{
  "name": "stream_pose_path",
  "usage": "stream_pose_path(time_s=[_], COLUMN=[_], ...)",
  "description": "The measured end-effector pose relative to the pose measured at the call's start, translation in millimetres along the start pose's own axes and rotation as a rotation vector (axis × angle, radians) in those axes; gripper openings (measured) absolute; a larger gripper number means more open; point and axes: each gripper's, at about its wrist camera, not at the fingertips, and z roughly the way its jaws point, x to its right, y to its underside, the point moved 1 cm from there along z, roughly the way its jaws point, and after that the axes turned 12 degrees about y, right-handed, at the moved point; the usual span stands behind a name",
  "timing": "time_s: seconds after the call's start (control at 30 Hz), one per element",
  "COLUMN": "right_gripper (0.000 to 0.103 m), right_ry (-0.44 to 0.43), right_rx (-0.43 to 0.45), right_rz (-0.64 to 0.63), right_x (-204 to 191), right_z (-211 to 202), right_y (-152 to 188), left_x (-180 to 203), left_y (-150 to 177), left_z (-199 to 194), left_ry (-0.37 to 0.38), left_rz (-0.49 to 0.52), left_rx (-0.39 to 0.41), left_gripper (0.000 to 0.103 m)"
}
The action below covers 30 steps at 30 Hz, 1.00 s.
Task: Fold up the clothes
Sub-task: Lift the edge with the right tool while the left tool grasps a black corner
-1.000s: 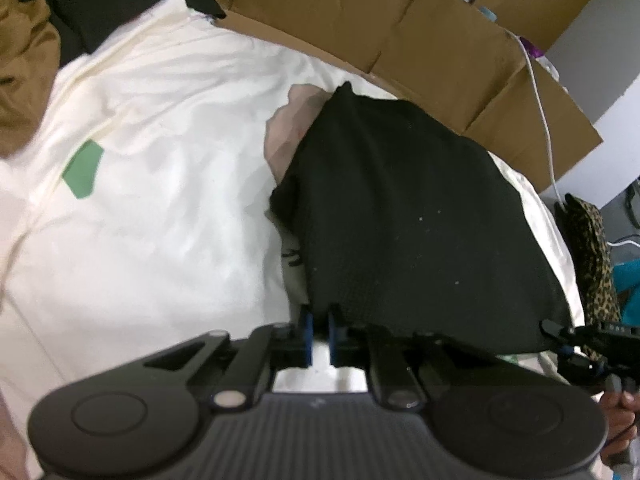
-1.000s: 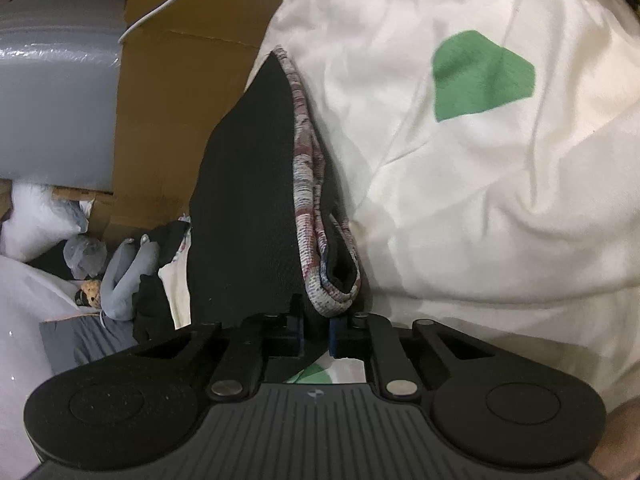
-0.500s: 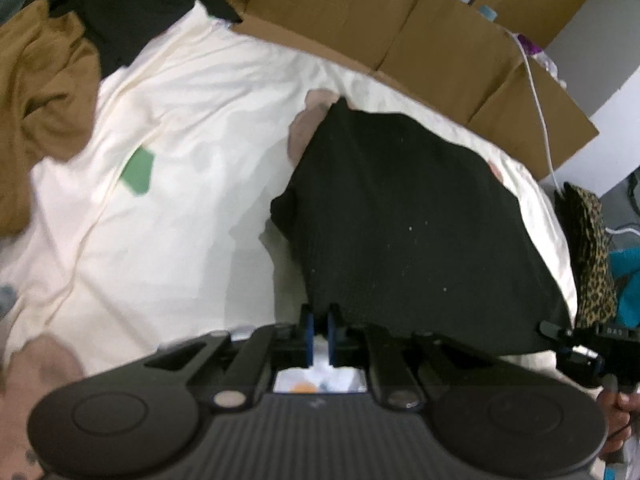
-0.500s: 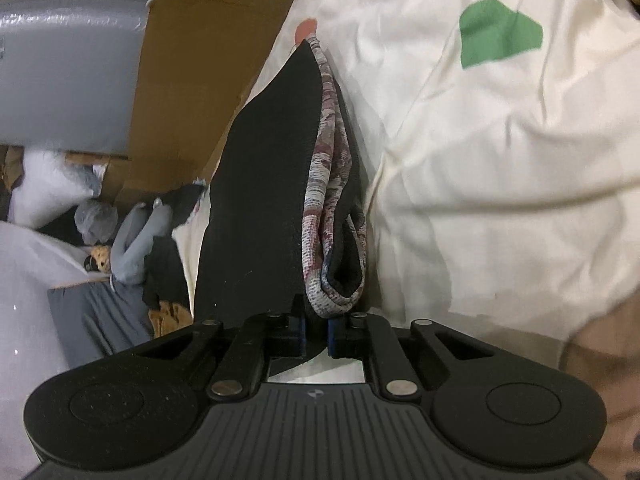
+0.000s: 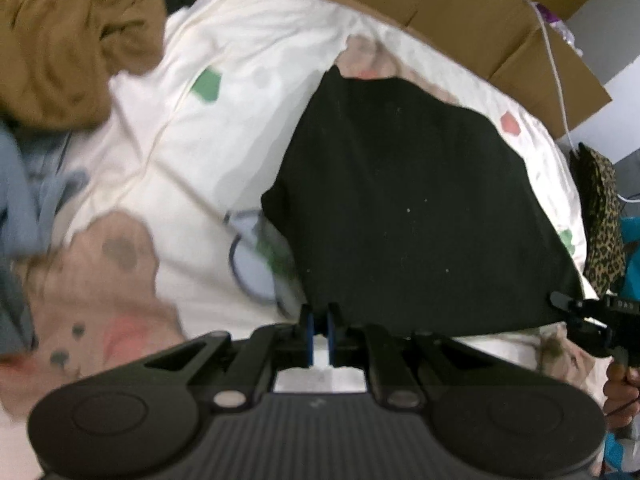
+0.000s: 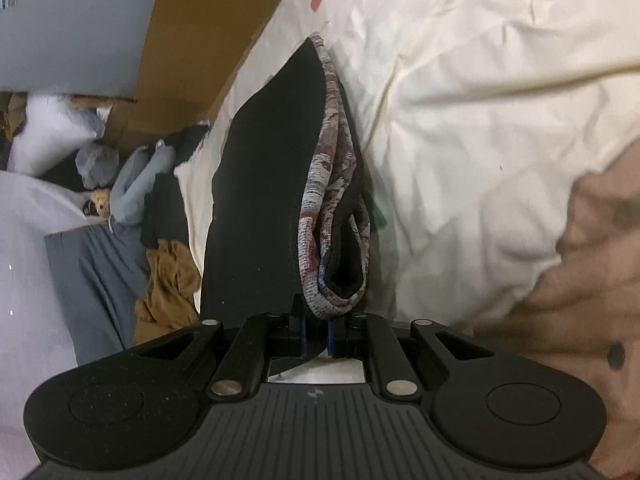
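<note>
two grippers pinching one black garment (image 5: pixel 404 208) by its near edge, lifted over white bedsheet (image 5: pixel 240 80). left gripper (image 5: pixel 319 320) pressed together on one corner, right gripper (image 6: pixel 316 320) clamped on the other, beside the patterned lining (image 6: pixel 332 184). brown clothing (image 5: pixel 68 40) heaped at far left; cardboard (image 5: pixel 460 8) along the bed's far side.

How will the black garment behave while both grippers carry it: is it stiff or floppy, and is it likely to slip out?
The black garment is probably floppy: it hangs as a sheet between the left gripper and the right gripper, and its patterned edge droops in loose loops. It seems light. Slipping looks unlikely, since both jaws are shut on its edge.
</note>
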Motion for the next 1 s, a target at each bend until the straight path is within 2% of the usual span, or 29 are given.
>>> stream_pose_path(time_s=[0.17,0.43,0.77,1.0], right_gripper=[0.007,0.007,0.007,0.006], right_ry=[0.026,0.058,0.089,0.106], right_rx=[0.000,0.061,0.165,0.230], right_rz=[-0.019,-0.037,-0.052,-0.092], right_x=[3,0,-2,-9], right_z=[-5,-21,-40,-47], right_y=[3,-18,-55,-88], left_x=[4,15,55,89], left_y=[16,36,45,46], left_z=[3,19,56,74], left_ry=[0.018,0.090,0.198,0.277], left_rz=[-0.016,-0.048,0.097,0.199], left_rx=[-0.052,-0.133,-0.273,-0.335], left_gripper=[0.006,0.006,0.006,0.006])
